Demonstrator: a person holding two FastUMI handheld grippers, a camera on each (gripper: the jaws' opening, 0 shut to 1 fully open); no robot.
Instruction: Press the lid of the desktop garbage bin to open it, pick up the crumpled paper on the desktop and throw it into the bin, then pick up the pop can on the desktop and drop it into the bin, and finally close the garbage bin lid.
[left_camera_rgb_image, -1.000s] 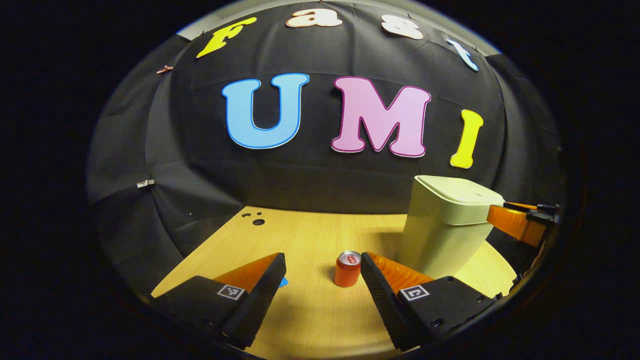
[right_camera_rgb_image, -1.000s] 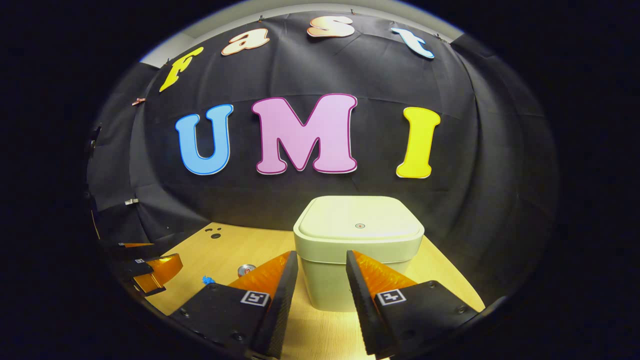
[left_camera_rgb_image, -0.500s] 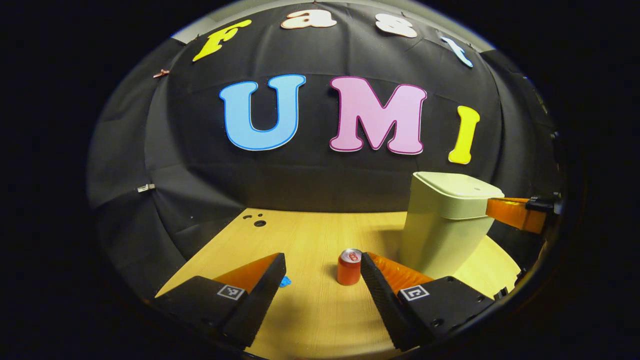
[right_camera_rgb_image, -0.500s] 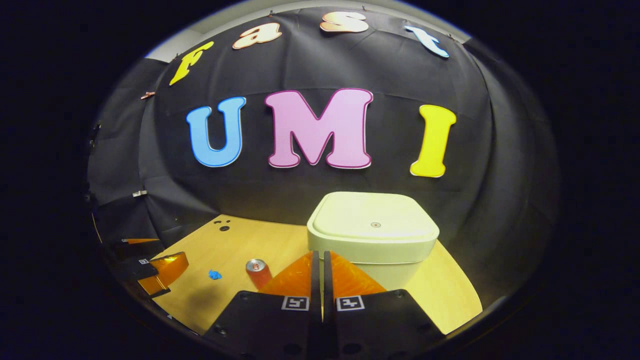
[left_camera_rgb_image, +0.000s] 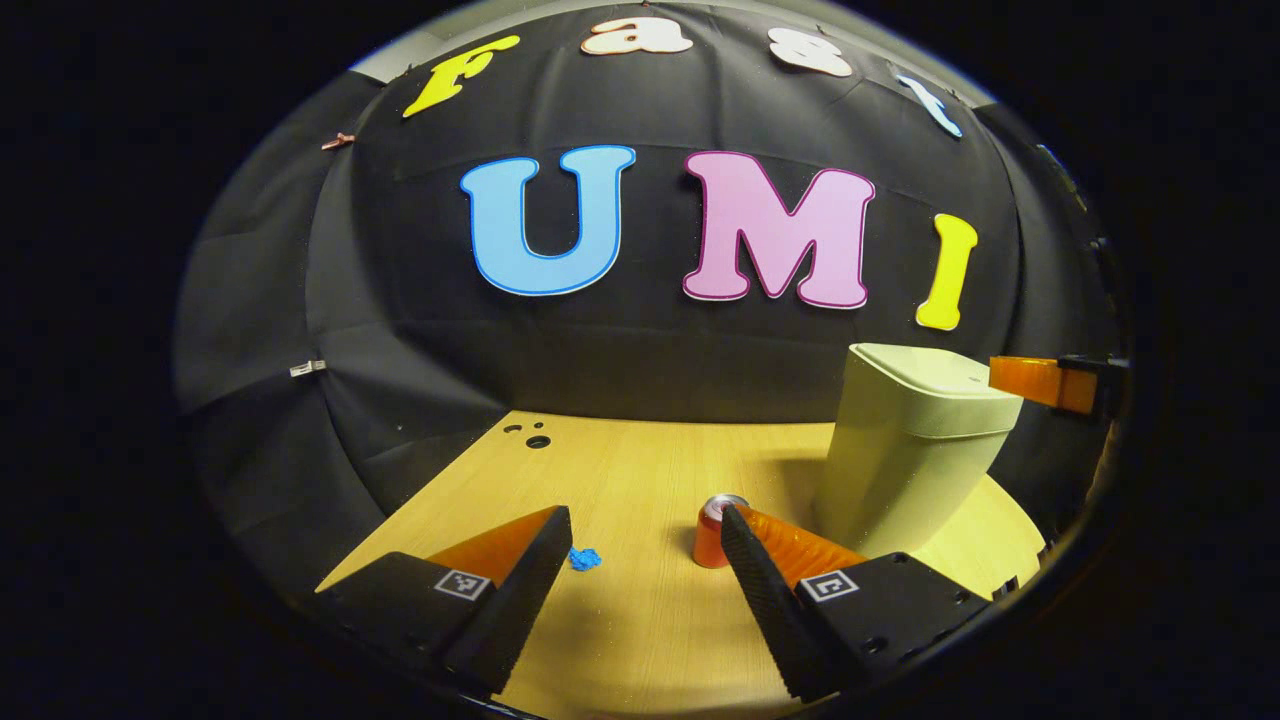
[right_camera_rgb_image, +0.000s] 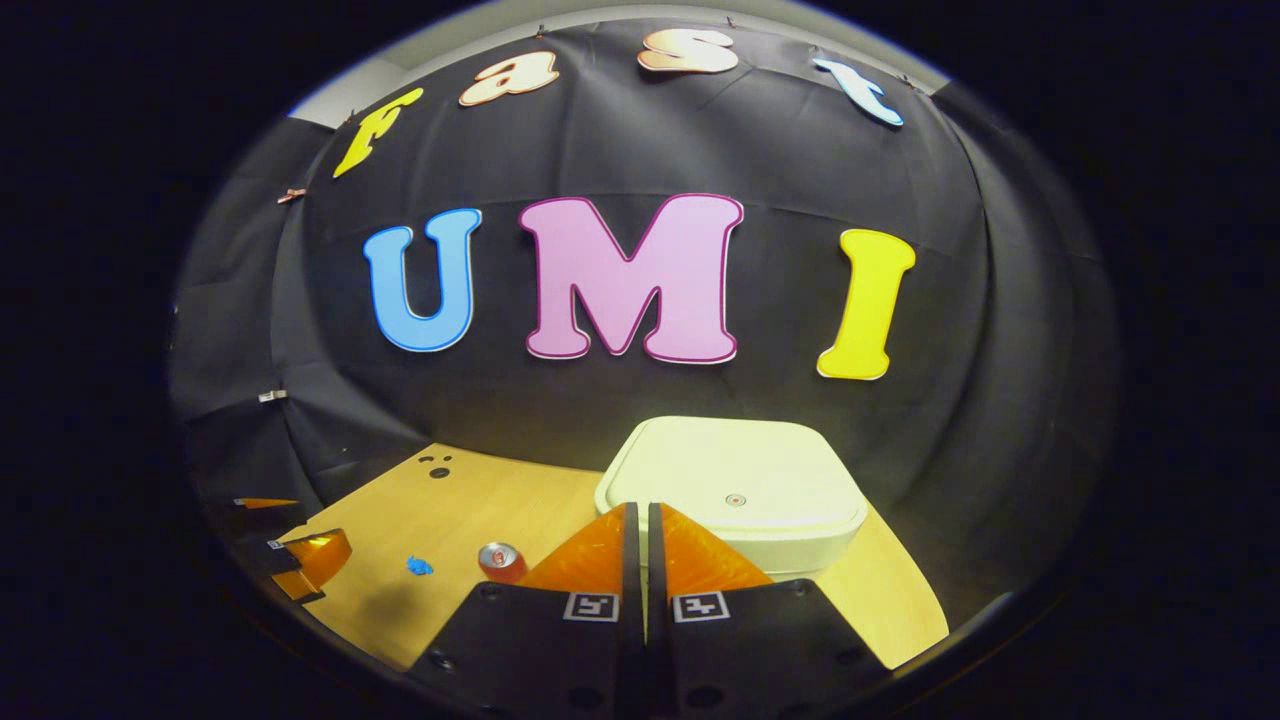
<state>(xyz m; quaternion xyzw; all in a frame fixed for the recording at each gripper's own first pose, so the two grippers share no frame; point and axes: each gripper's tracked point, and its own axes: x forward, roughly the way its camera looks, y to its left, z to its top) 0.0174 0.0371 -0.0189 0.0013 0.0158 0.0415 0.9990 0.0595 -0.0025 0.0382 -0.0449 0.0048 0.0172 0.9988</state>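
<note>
Right gripper (right_camera_rgb_image: 638, 512): my fingers are pressed together with nothing between them, tips poised just above the near edge of the lid. It shows too in the left gripper view, at 3 o'clock, beside the bin's top.

Left gripper (left_camera_rgb_image: 645, 520): my fingers stand wide apart, empty, hanging low over the desktop.

Pale cream square plastic garbage bin (right_camera_rgb_image: 790, 550): upright on the desktop, at 6 o'clock in the right gripper view, just beyond my closed tips. Its flat rounded-square lid (right_camera_rgb_image: 735, 475), with a small round mark near the front edge, lies flat, so I judge it unopened.

Small blue crumpled paper (left_camera_rgb_image: 584, 558): on the desktop just off my left gripper's left fingertip; in the right gripper view it sits at 8 o'clock, well apart from the bin.

Short red metal pop can (left_camera_rgb_image: 712, 530): upright, silver top, partly behind my left gripper's right fingertip, near the bin's left side.

Light wooden desktop (left_camera_rgb_image: 620, 470): a few small dark holes at its far left corner.

Step in hand, as I judge it: the first, pressing the lid to open it. Next move calls for bringing the closed right tips straight down onto the lid with a firm press, then releasing so it can spring up. My left gripper is well placed to take the paper afterwards.
</note>
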